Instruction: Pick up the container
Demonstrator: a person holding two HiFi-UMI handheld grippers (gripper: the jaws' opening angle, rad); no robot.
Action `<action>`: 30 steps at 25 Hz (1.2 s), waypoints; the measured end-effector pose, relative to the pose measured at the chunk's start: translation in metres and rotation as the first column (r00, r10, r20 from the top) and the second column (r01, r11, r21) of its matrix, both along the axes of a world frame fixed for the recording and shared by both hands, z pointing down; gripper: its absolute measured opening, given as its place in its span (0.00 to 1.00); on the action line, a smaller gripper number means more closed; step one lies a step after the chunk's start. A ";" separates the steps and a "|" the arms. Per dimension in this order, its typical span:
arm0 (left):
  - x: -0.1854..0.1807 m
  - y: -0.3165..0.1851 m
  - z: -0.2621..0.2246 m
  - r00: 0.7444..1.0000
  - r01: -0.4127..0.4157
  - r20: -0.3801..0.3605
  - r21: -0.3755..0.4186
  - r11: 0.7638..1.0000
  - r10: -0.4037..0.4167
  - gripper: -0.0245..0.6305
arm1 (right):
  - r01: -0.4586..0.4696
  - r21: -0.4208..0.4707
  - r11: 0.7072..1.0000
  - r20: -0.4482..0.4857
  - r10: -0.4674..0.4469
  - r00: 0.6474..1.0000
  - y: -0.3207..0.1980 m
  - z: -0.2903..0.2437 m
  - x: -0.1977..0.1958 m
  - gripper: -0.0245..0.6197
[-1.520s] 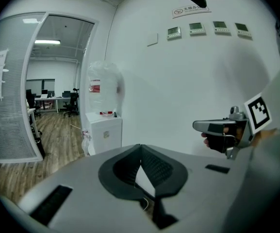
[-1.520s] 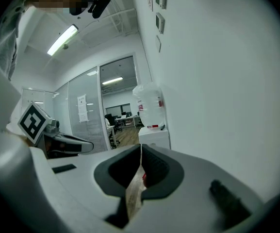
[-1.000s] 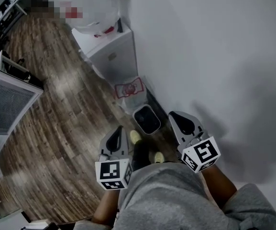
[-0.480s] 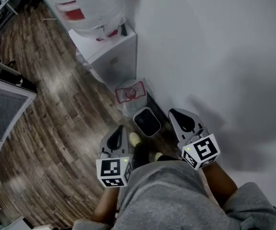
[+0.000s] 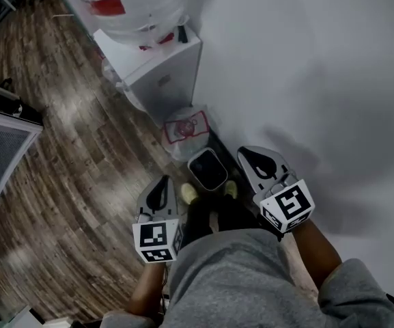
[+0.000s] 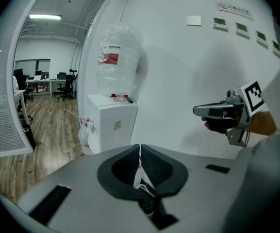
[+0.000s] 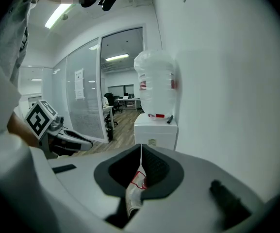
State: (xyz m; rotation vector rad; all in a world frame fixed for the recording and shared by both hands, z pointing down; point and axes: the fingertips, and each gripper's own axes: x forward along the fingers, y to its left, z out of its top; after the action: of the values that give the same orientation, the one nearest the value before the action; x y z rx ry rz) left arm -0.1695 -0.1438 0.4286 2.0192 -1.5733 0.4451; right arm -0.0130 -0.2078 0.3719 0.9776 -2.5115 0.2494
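The container, a small dark bin (image 5: 207,169) with a pale rim, stands on the wood floor against the white wall. My left gripper (image 5: 163,183) hangs to the left of it and my right gripper (image 5: 246,153) just to its right; both are above it, shut and empty. In the left gripper view the shut jaws (image 6: 140,147) hide the bin, and the right gripper (image 6: 200,111) shows at the right. In the right gripper view the jaws (image 7: 140,147) are shut too, with a red-printed bag (image 7: 137,181) showing low behind them.
A white water dispenser (image 5: 162,74) with a large clear bottle (image 5: 132,5) stands by the wall beyond the bin. A clear bag with red print (image 5: 185,128) lies between them. The person's shoe tips (image 5: 189,194) are close to the bin. A glass partition (image 6: 4,76) stands at left.
The person has stepped toward the wall. Both grippers have come forward and lower and now flank the bin; the shoe tips have come up to it. Jaws stay shut.
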 end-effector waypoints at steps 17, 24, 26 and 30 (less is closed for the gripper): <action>-0.007 0.010 0.056 0.981 0.192 0.018 -0.079 0.978 -0.191 0.06 | 0.485 -0.126 0.865 -0.078 -0.496 0.865 -0.044 0.091 -0.042 0.08; -0.004 0.023 0.104 0.972 0.235 0.014 -0.129 0.963 -0.235 0.06 | 0.422 -0.310 0.852 -0.106 -0.472 0.875 -0.019 0.213 -0.016 0.21; -0.003 0.024 0.128 0.969 0.245 0.016 -0.144 0.959 -0.245 0.06 | 0.423 -0.341 0.840 -0.137 -0.489 0.862 -0.013 0.246 -0.015 0.23; 0.007 0.022 0.184 0.972 0.231 -0.008 -0.190 0.954 -0.237 0.09 | 0.424 -0.410 0.808 -0.188 -0.530 0.827 0.000 0.317 -0.013 0.27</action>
State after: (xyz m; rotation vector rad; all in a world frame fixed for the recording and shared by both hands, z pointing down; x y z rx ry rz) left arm -0.1622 -0.1220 0.6130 1.6678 -1.6609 0.4499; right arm -0.0261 -0.2078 0.6890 0.1902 -2.2341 0.3475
